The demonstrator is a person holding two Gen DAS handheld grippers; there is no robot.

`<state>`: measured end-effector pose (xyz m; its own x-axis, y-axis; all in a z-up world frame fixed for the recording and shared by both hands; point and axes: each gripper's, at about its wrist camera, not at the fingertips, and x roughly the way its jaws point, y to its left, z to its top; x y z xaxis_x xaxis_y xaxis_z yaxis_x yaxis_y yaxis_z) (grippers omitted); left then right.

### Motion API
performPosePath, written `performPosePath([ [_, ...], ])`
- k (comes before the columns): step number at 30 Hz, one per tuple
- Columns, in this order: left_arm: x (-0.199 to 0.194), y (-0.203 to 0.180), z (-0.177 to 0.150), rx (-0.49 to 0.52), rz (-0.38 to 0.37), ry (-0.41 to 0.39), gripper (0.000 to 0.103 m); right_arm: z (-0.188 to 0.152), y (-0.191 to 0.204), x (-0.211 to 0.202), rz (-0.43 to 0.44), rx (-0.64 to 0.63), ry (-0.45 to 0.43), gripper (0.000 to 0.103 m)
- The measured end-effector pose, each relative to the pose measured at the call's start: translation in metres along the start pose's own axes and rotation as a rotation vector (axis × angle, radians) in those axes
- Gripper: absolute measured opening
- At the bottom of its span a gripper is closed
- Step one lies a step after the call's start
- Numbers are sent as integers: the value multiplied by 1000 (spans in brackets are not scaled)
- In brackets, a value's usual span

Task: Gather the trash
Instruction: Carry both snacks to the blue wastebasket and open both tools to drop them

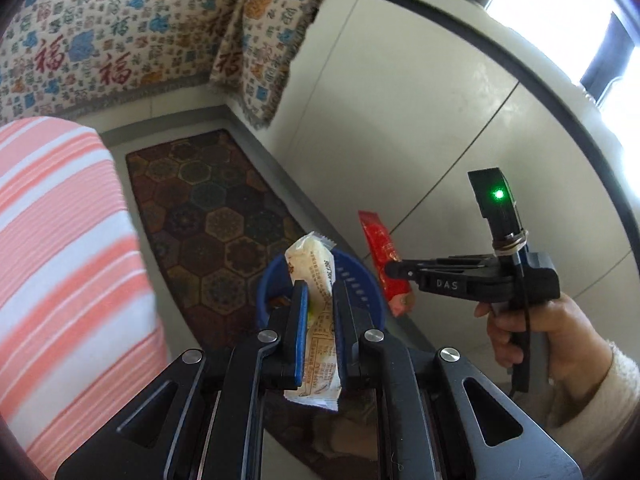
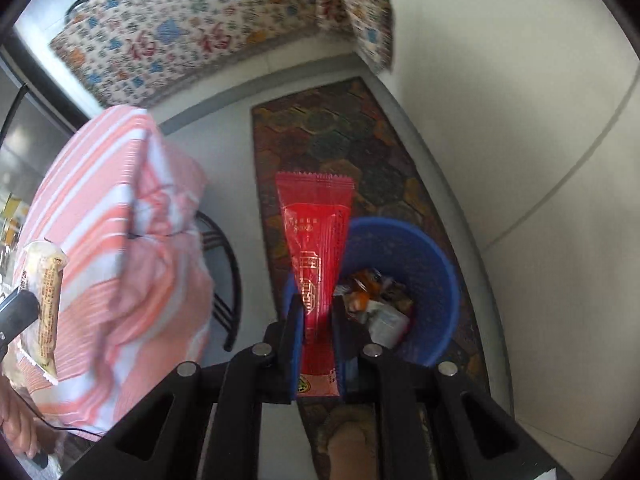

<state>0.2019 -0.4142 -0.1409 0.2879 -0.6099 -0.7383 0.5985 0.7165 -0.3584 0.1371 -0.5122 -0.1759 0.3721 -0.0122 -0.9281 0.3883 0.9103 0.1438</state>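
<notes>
Down on the floor, a dark patterned rug (image 2: 360, 148) runs between a patterned throw (image 1: 120, 40) draped over furniture and a pink-striped cloth (image 2: 120, 208) bundled to one side. On the rug stands a blue bin (image 2: 424, 264), its mouth open upward and already holding crumpled wrappers (image 2: 376, 300), so anything let go above it should fall in. Both tools are angled downward toward it, likely for that reason. The left gripper (image 1: 320, 300) has its jaws closed on a pale wrapper (image 1: 316, 280), pinched mid-length and hanging over the bin's rim. The right gripper (image 2: 318, 316) clamps a red wrapper (image 2: 316, 232) near its lower end, the wide top sticking up, just beside the bin's near edge rather than squarely above it.
</notes>
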Motion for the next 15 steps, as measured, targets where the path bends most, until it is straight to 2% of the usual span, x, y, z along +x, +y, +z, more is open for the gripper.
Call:
performPosePath([
  [7,106,-24,-2,9,16,115,10,-6,-77,66,11,81,88,13],
  [13,165,-31,-9,26,45,179,11,-13,-111,111,78,135,145,16],
  [15,182,-37,-12,39,55,196,11,-13,-116,122,75,138,142,16],
])
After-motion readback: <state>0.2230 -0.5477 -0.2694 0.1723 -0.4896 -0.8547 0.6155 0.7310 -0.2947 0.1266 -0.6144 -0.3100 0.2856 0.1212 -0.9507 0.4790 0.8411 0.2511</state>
